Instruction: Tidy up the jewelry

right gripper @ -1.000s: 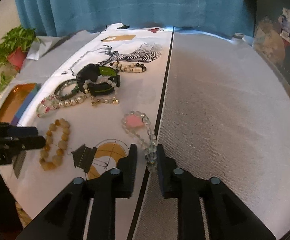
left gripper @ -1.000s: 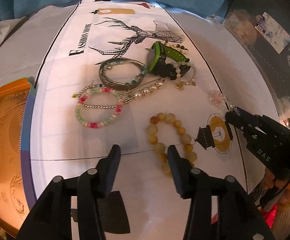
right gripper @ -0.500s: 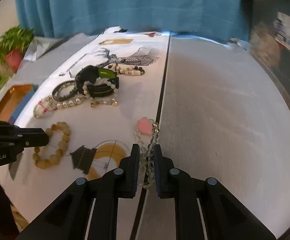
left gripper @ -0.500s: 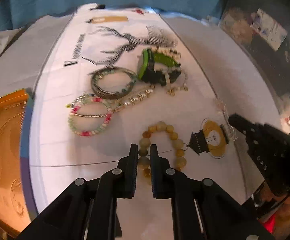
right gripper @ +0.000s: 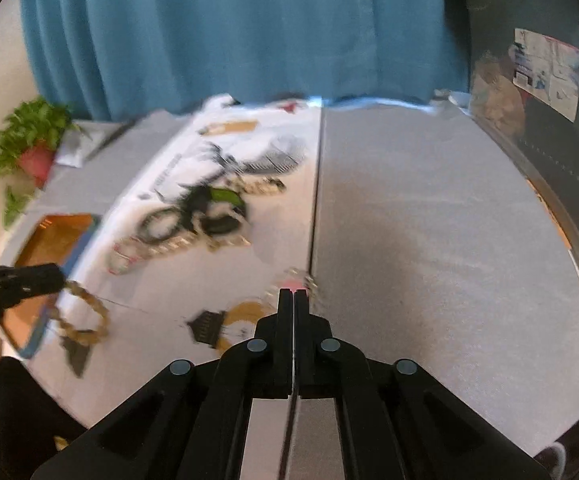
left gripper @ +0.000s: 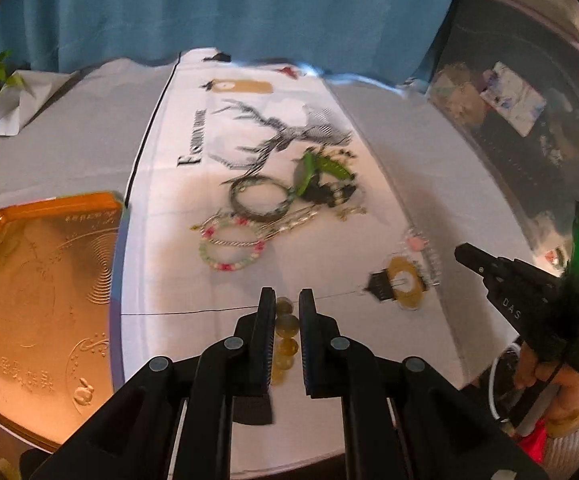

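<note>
My left gripper [left gripper: 287,300] holds the amber round-bead bracelet [left gripper: 283,334]; my right gripper [right gripper: 293,294] pinches the clear bead bracelet with pink charm [left gripper: 419,246]. I should carry both slowly to the golden metal tray [left gripper: 41,280] at left, so the loops do not swing.

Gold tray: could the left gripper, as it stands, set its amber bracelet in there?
Probably yes. The left gripper grips the amber bracelet, and the gold tray lies open just beside it, nothing between.

A home room, it seems: a blue curtain [right gripper: 241,32] fills the top of the frame, a potted plant [right gripper: 29,140] stands at the left edge, and a printed cloth [left gripper: 249,136] covers the tabletop [right gripper: 429,240] in the middle.
</note>
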Demonstrator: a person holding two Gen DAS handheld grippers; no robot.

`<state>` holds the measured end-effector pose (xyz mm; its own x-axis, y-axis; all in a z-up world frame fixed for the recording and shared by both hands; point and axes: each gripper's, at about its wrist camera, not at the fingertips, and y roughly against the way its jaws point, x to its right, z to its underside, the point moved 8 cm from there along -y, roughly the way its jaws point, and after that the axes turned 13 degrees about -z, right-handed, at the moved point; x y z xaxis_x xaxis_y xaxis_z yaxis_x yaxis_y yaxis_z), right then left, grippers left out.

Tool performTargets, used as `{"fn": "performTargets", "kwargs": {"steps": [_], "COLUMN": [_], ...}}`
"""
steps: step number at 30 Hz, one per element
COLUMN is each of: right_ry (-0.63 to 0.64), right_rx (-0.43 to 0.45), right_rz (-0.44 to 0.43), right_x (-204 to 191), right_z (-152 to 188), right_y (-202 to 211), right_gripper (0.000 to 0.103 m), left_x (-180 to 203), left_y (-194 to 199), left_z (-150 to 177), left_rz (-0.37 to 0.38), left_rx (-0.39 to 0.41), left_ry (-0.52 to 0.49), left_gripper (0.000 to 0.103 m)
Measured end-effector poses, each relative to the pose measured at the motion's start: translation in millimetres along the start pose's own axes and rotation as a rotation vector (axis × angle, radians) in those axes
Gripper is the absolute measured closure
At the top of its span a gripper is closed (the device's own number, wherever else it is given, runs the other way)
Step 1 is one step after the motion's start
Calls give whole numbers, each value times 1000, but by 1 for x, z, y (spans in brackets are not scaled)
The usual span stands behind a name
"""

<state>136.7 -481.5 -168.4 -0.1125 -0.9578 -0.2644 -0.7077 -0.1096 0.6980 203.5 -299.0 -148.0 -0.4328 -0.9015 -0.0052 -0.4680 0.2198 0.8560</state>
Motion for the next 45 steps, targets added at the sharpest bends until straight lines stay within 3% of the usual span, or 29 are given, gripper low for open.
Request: {"fn": "performTargets", "kwargs": {"steps": [4, 8, 13, 15, 20, 25, 28, 32, 39, 42, 43, 44, 45], "right_ry": [-18, -16, -98, -91, -50, -65, -45, 75, 22, 37, 40, 42, 46], "right_rx": [-88, -68, -61, -67, -60, -44, -76, -63, -60, -55, -56, -57, -57], "right_rz": [52, 58, 39, 37, 37, 26, 49, 103, 101, 94, 94, 93, 86], "right_x": [17, 28, 41, 40, 32, 29, 28, 16, 26, 26, 26, 25, 24], "right_z": [16, 17, 17, 18, 17, 16, 19, 16, 17, 18, 18, 18, 18], "right_y": [-31, -35, -32, -33, -33, -34, -43, -52, -47, -47, -48, -48, -48], "right_gripper": [100, 96, 92, 84, 63, 62, 61, 55, 56, 56, 56, 58, 71], "left_x": [-11, -17, -21, -20, -18, -15, -11, -4, -8, -9, -9, -8, -7], "left_y": [-23, -36, -38, -40, -44, -44, -46, -47, -45, -45, -46, -46, -45], "left_z": [13, 24, 29, 30, 33, 34, 32, 32, 32, 32, 33, 35, 36], "left_rz": [-24, -27, -23, -13, -20, -31, -37, -33, 10, 7, -8, -16, -3], "left_rx": [-55, -97, -91, -105, -111, -90, -78, -66, -94, -108, -115, -124, -130], "left_ry": [22, 27, 40, 42, 24, -3, -20, -46, -26, -53, -76, -99, -97], "left_gripper": [94, 93, 93, 92, 72, 67, 59, 49, 53, 71, 90, 93, 93]}}
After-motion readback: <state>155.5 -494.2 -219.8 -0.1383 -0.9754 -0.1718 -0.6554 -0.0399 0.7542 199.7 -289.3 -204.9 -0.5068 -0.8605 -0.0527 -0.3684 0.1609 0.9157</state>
